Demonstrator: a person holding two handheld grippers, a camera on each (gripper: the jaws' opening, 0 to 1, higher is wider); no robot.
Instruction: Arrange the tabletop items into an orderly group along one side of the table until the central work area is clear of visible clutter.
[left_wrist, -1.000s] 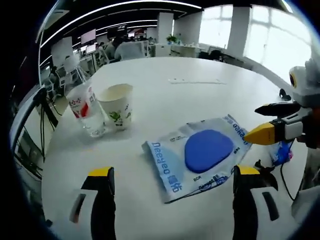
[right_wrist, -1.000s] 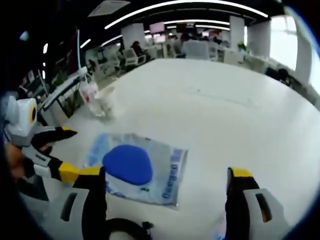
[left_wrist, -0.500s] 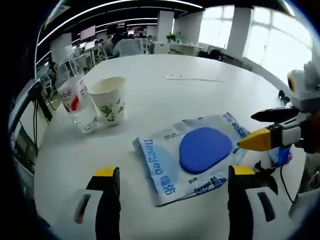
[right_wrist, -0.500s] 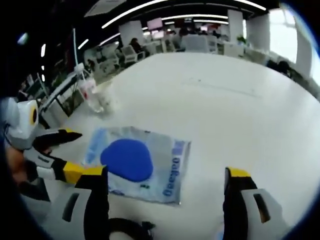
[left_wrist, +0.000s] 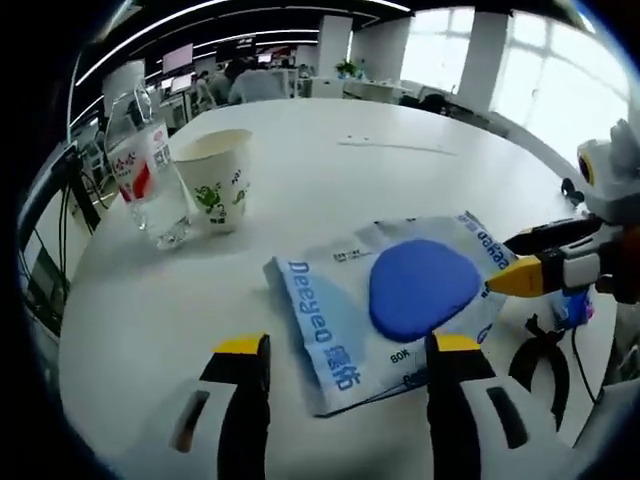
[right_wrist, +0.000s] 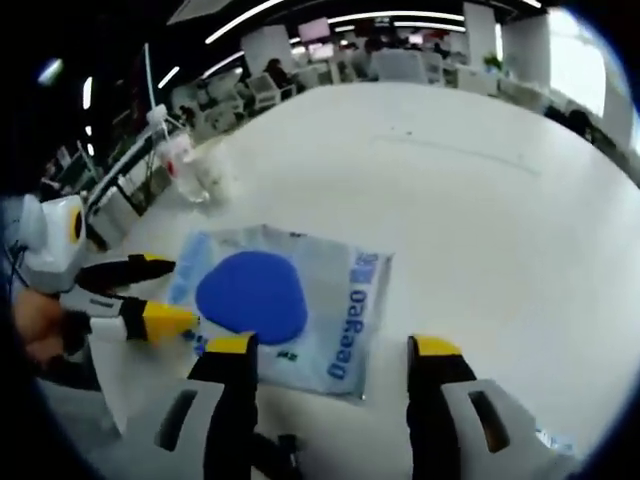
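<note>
A clear plastic packet (left_wrist: 335, 320) with blue print and a blue oval pad (left_wrist: 422, 287) lies flat on the white table (left_wrist: 330, 190). My left gripper (left_wrist: 349, 350) is open just before its near edge, and the packet's near corner lies between the jaws. The right gripper (left_wrist: 528, 260) reaches in from the right, its yellow tip at the packet's far corner. In the right gripper view the packet (right_wrist: 335, 300) lies just ahead of my open right gripper (right_wrist: 333, 350), with the left gripper (right_wrist: 135, 295) at its left edge. A paper cup (left_wrist: 218, 178) and a clear bottle (left_wrist: 145, 180) stand together at the left.
The cup and bottle (right_wrist: 190, 165) appear blurred at the table's far left edge in the right gripper view. A thin white strip (left_wrist: 395, 147) lies farther back. A small blue item (left_wrist: 572, 310) and a black cable (left_wrist: 540, 352) sit at the right edge. Office desks stand beyond.
Both cameras have come closer to the packet. The jaws of both grippers have narrowed somewhat but stay open. The packet, cup and bottle have not moved on the table.
</note>
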